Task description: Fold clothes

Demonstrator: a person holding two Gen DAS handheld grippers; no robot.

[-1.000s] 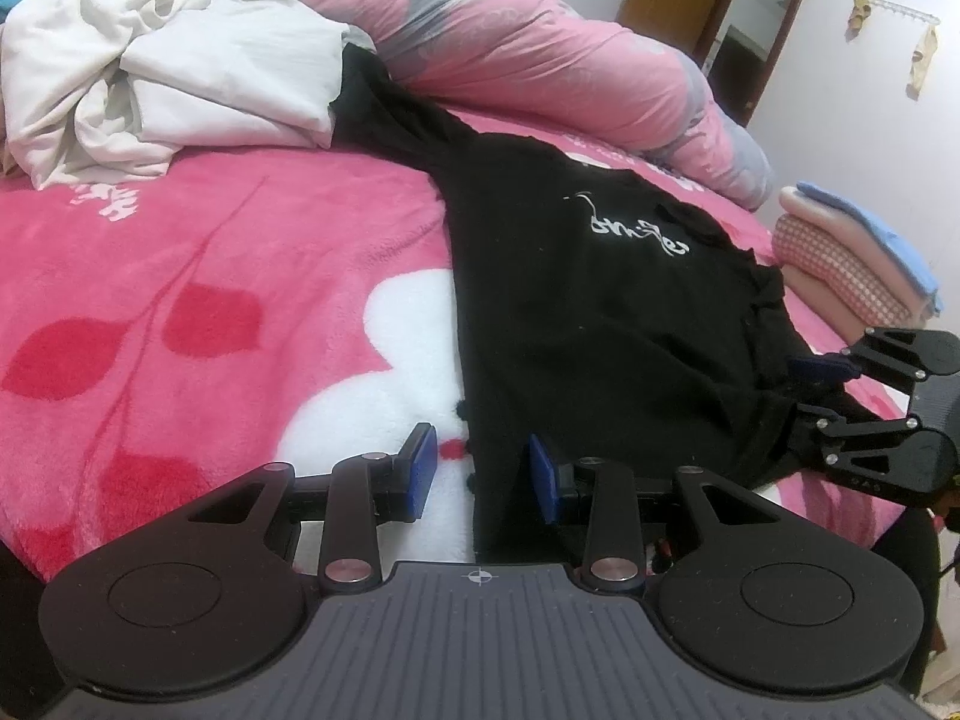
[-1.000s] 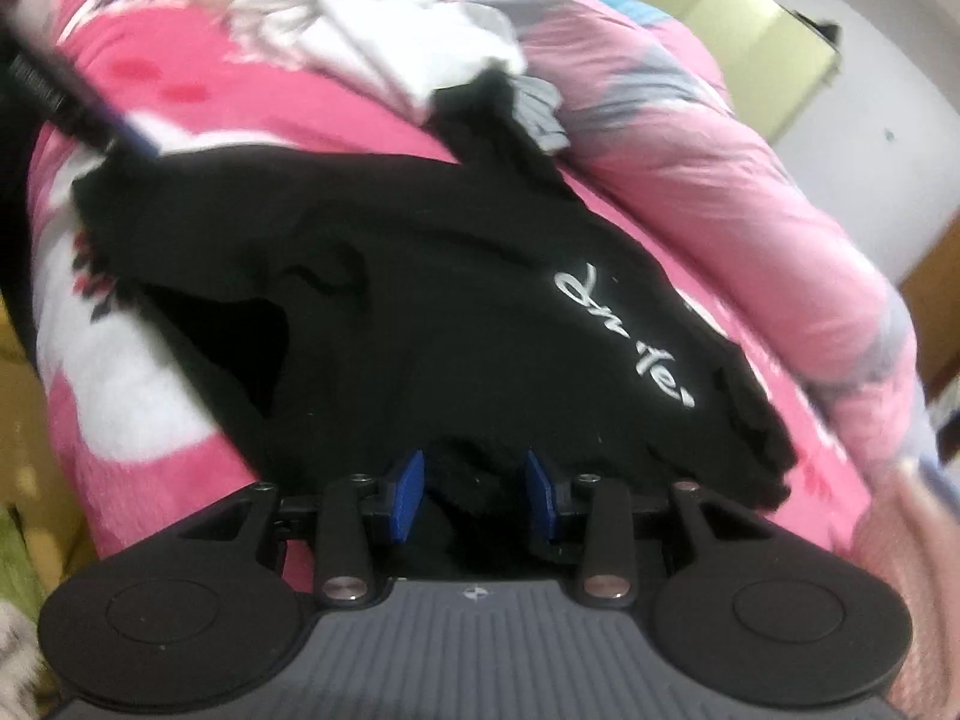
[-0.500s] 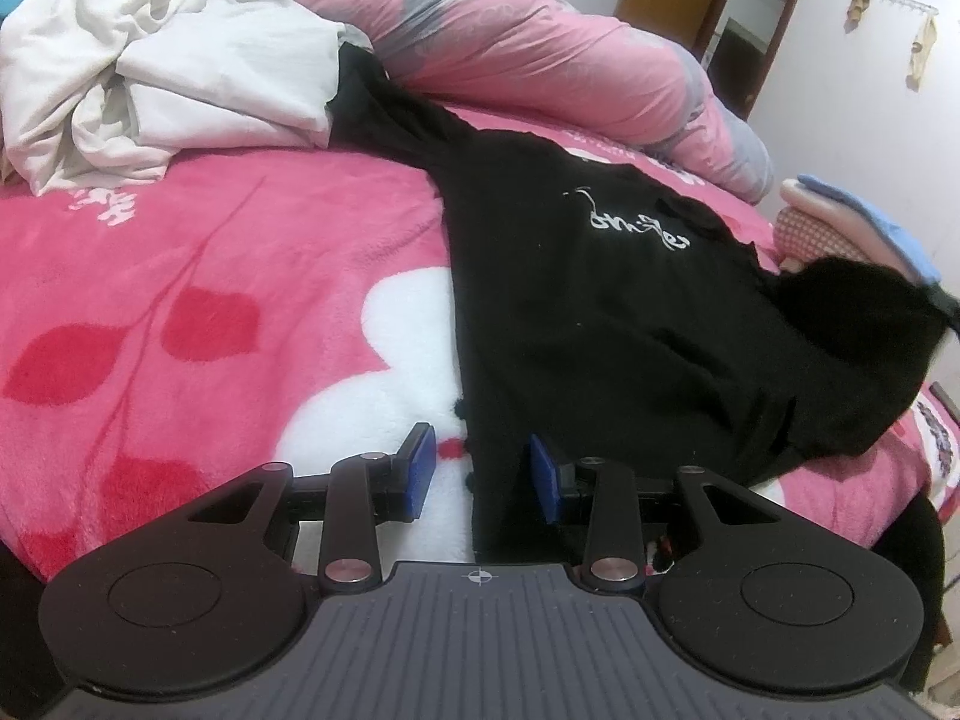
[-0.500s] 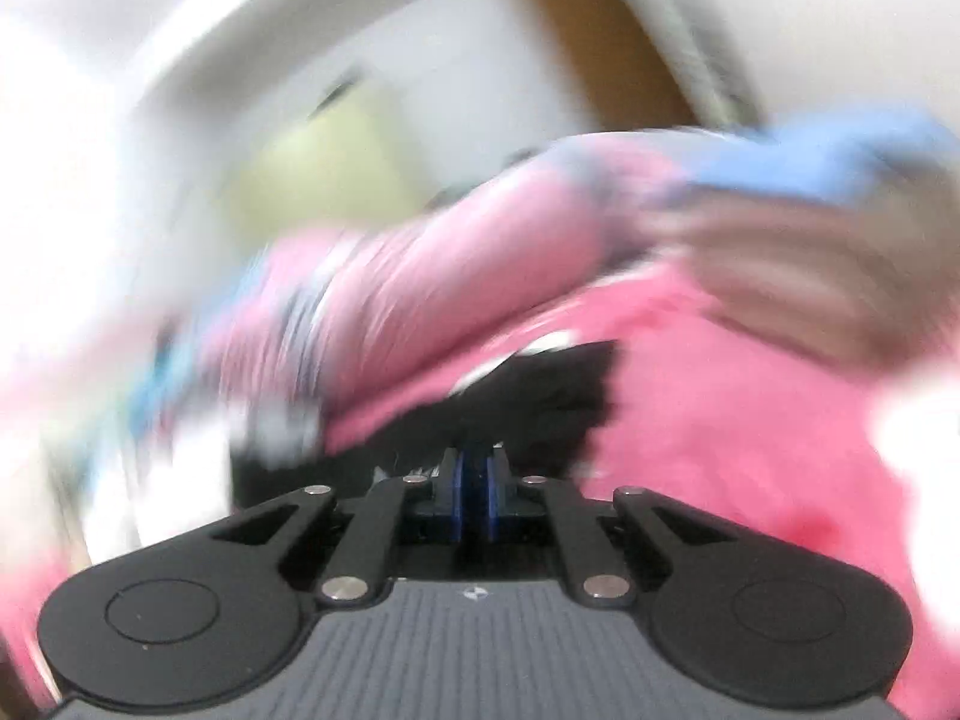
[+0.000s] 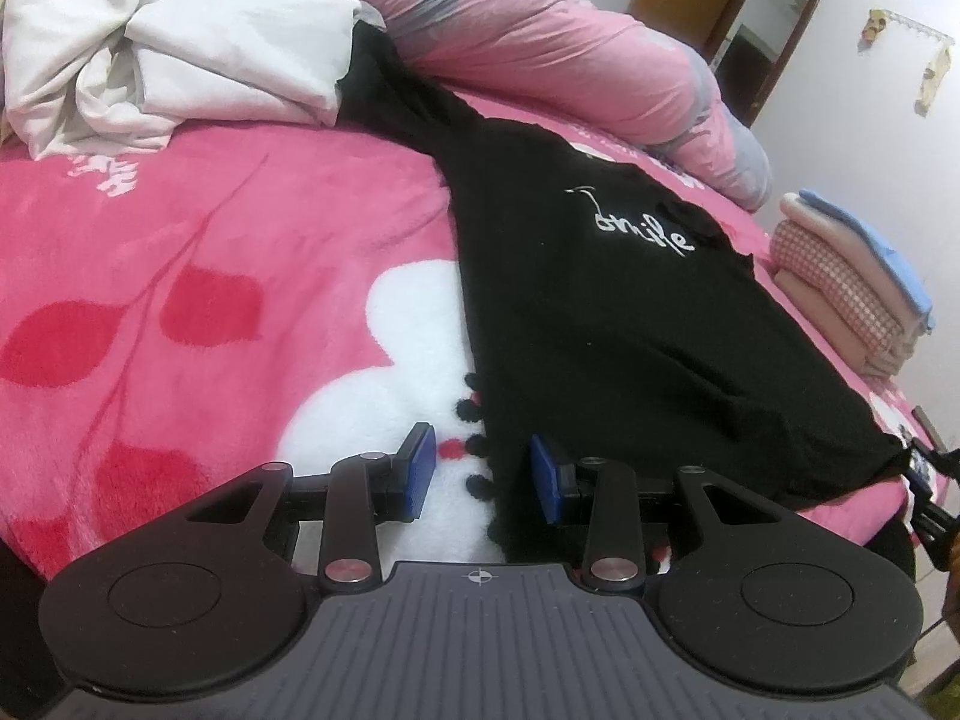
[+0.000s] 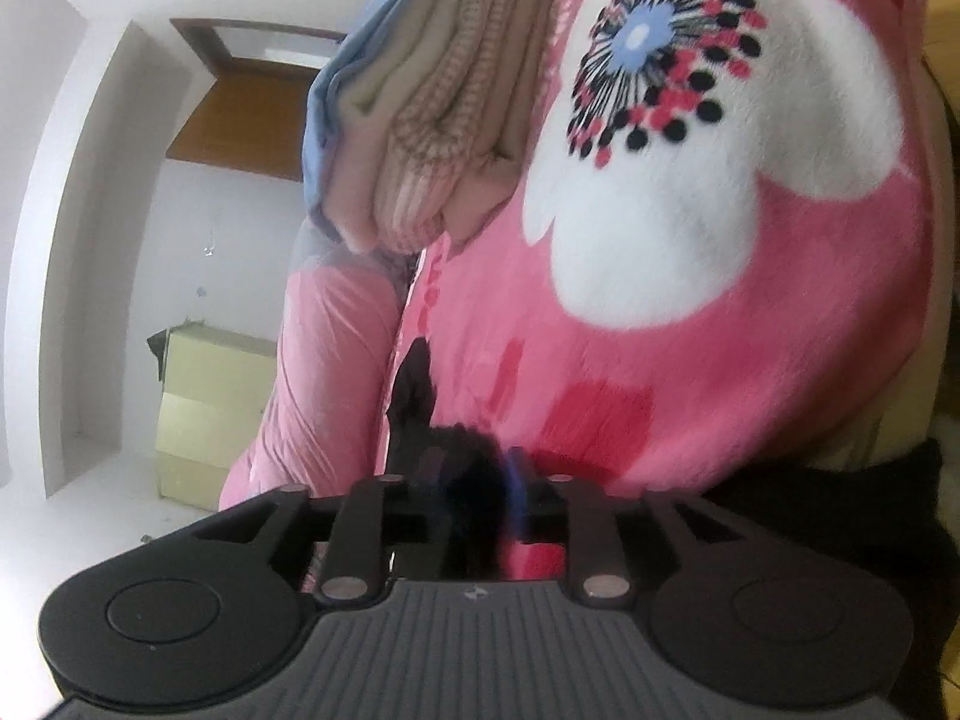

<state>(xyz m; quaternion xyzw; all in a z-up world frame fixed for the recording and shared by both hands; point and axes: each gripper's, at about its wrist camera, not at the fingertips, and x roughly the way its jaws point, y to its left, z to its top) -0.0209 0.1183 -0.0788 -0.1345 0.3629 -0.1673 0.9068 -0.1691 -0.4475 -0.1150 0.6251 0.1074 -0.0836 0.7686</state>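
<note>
A black shirt [image 5: 630, 330] with white lettering lies spread on the pink flowered blanket [image 5: 210, 276]. My left gripper [image 5: 480, 471] hovers open at its near hem. The shirt's left edge runs between the blue pads [image 5: 420, 468] without being pressed. My right gripper [image 5: 927, 474] shows at the far right, at the shirt's drawn-out corner by the bed's edge. In the right wrist view the right gripper [image 6: 474, 480] is rolled on its side. Its jaws are opening, with blurred black cloth [image 6: 414, 384] between them.
Crumpled white clothes [image 5: 180, 42] sit at the back left, partly on the shirt's far end. A pink quilt [image 5: 540, 42] runs along the back. A folded stack [image 5: 852, 294] of beige, checked and blue items lies at the right. A wooden door [image 5: 744, 30] stands behind.
The right gripper shut on the shirt's right side, lifted it and swung it out to the right while rolling over. The shirt now lies wider and flatter. The left gripper stayed put.
</note>
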